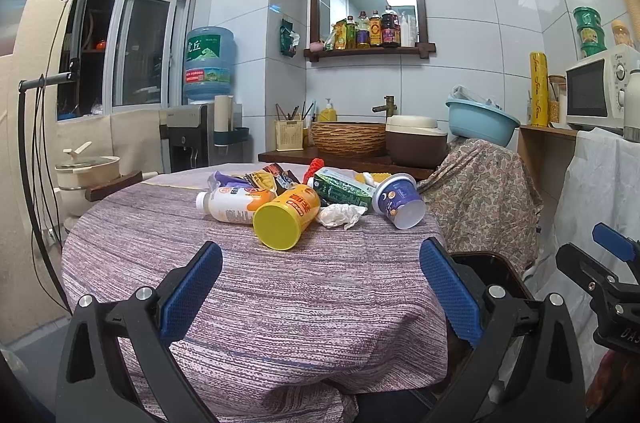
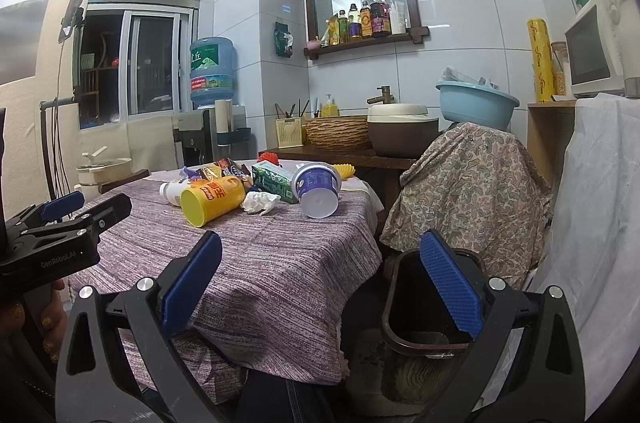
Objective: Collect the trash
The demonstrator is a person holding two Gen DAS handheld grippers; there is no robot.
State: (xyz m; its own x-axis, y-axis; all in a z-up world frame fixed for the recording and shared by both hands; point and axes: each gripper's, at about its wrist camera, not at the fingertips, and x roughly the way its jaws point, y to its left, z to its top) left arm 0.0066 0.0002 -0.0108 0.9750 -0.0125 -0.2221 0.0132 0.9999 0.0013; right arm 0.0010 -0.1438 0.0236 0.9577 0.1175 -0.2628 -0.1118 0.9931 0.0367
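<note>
A heap of trash lies at the far side of the purple-clothed table (image 1: 256,287): a yellow cup (image 1: 286,221) on its side, a white bottle (image 1: 234,205), a crumpled tissue (image 1: 340,216), a green carton (image 1: 344,188), a blue-and-white tub (image 1: 398,201) and snack wrappers (image 1: 266,178). My left gripper (image 1: 320,271) hovers open over the near cloth, well short of the heap. My right gripper (image 2: 320,263) is open too, off the table's right edge above a dark brown bin (image 2: 428,307). The same yellow cup (image 2: 212,199) and tub (image 2: 318,189) show in the right wrist view.
A chair draped in paisley cloth (image 1: 484,199) stands right of the table. Behind is a counter with a woven basket (image 1: 348,139), a rice cooker (image 1: 416,143) and a blue basin (image 1: 480,119). A water dispenser (image 1: 208,71) and a pot (image 1: 86,175) are at left, a microwave (image 1: 596,91) at right.
</note>
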